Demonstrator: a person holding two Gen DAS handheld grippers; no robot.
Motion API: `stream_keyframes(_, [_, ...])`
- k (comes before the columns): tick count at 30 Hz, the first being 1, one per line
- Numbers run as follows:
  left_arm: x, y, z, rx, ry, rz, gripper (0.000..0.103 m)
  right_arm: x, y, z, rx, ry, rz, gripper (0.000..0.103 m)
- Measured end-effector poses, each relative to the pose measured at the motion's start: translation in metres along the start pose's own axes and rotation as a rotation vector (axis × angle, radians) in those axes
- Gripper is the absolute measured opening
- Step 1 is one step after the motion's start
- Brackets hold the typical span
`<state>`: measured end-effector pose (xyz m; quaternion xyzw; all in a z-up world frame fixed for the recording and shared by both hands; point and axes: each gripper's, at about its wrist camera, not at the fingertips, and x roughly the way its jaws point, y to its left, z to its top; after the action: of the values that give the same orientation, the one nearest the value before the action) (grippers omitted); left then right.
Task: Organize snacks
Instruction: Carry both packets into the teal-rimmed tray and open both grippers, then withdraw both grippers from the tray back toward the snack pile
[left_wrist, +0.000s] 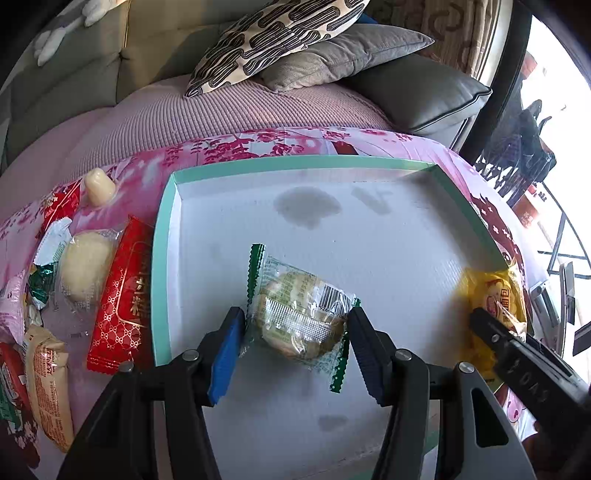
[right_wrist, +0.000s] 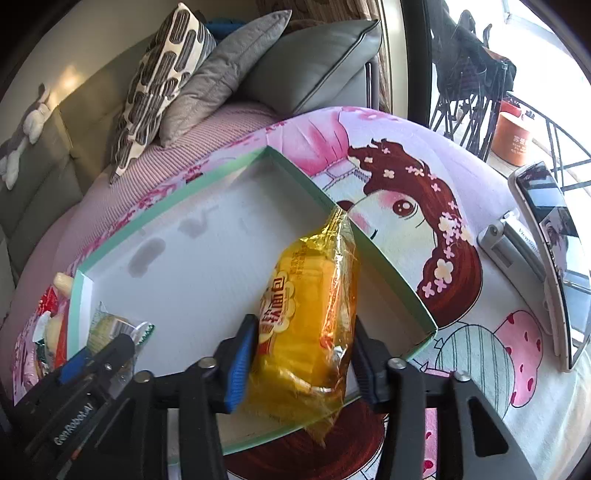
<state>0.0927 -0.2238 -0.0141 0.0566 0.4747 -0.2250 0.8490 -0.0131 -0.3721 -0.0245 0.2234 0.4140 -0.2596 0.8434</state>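
Observation:
A shallow white box (left_wrist: 388, 236) with a mint-green rim lies on a pink cartoon cloth; it also shows in the right wrist view (right_wrist: 207, 251). My left gripper (left_wrist: 295, 328) is shut on a clear green-edged pastry packet (left_wrist: 299, 314), held over the box floor. My right gripper (right_wrist: 303, 354) is shut on a yellow bread packet (right_wrist: 310, 314), held over the box's right side. That yellow packet (left_wrist: 495, 295) and the right gripper's finger (left_wrist: 491, 332) show at the right of the left wrist view. The left gripper's fingers (right_wrist: 103, 354) and pastry packet (right_wrist: 110, 328) show at lower left of the right wrist view.
Left of the box lie loose snacks: a red packet (left_wrist: 123, 299), a pale round bun (left_wrist: 85, 269), a beige packet (left_wrist: 50, 380), a jelly cup (left_wrist: 98, 186). A phone on a stand (right_wrist: 550, 258) is at the right. Sofa cushions (left_wrist: 332, 59) lie behind.

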Motion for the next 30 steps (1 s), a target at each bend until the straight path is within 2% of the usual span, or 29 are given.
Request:
stream_keyframes(1, [-0.001, 0.001, 0.0, -0.004, 0.002, 0.006, 0.062, 0.001, 0.002, 0.0, -0.01, 0.001, -0.005, 0.059])
stream_keyframes(3, [-0.005, 0.003, 0.0, -0.006, -0.004, 0.016, 0.063, 0.001, 0.008, -0.001, -0.043, 0.0, -0.013, 0.069])
stream_keyframes(4, [-0.008, 0.003, 0.0, -0.008, -0.008, 0.015, 0.068, 0.001, 0.01, -0.002, -0.053, -0.003, -0.011, 0.073])
stream_keyframes(5, [-0.011, 0.004, -0.001, -0.012, -0.011, 0.013, 0.078, 0.0, 0.012, -0.002, -0.059, -0.008, -0.008, 0.08])
stream_keyframes(9, [-0.029, 0.01, 0.001, -0.034, -0.051, 0.0, 0.089, -0.005, 0.014, -0.002, -0.073, -0.043, -0.021, 0.102])
stream_keyframes(13, [-0.051, 0.028, 0.0, -0.088, -0.121, 0.023, 0.099, -0.011, 0.014, 0.0, -0.056, -0.075, -0.001, 0.103])
stream_keyframes(16, [-0.066, 0.052, -0.002, -0.141, -0.165, 0.061, 0.1, -0.017, 0.016, 0.001, -0.048, -0.112, 0.027, 0.103])
stream_keyframes(19, [-0.078, 0.083, -0.009, -0.2, -0.183, 0.131, 0.101, -0.026, 0.024, 0.002, -0.055, -0.159, 0.073, 0.103])
stream_keyframes(27, [-0.108, 0.168, -0.041, -0.299, -0.169, 0.392, 0.102, -0.052, 0.058, -0.001, -0.088, -0.272, 0.189, 0.103])
stream_keyframes(30, [-0.121, 0.193, -0.052, -0.352, -0.182, 0.42, 0.102, -0.056, 0.081, -0.007, -0.166, -0.283, 0.214, 0.103])
